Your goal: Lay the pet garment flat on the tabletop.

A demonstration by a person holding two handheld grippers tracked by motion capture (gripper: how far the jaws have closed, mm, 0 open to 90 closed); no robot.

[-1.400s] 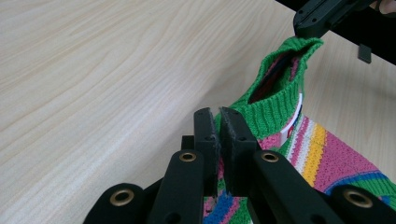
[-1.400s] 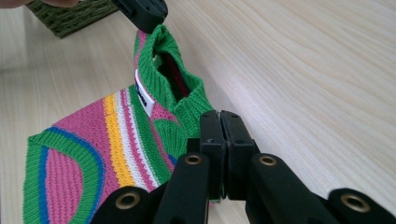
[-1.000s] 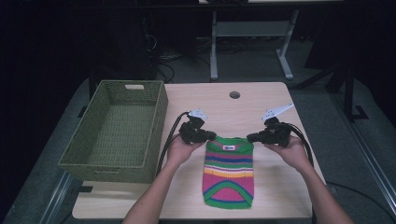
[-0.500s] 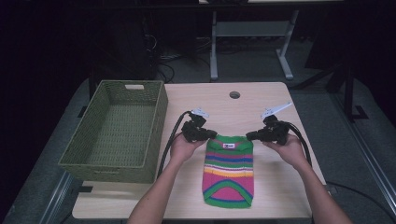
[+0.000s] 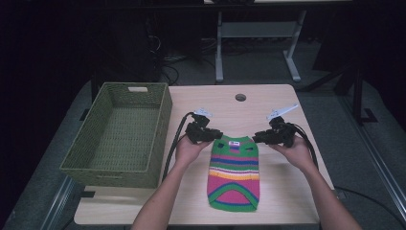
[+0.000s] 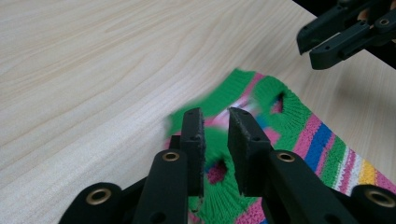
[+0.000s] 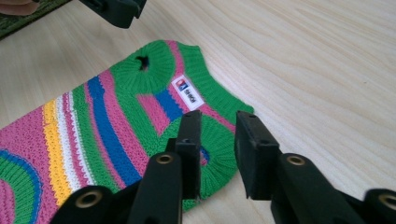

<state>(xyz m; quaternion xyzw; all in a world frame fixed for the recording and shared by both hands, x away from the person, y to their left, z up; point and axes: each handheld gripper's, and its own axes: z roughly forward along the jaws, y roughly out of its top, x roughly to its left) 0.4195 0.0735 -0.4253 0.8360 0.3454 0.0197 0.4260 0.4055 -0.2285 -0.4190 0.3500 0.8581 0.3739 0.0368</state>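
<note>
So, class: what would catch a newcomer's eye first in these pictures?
A bright striped knitted sweater lies flat on the near middle of the wooden table. The left tongs and right tongs sit at its two top corners, their jaws just opening. A green woven basket stands to its left.

Ribbed knit sweater (image 5: 234, 173), woven wicker basket (image 5: 119, 139), smooth matt wood table (image 5: 225, 98).
</note>
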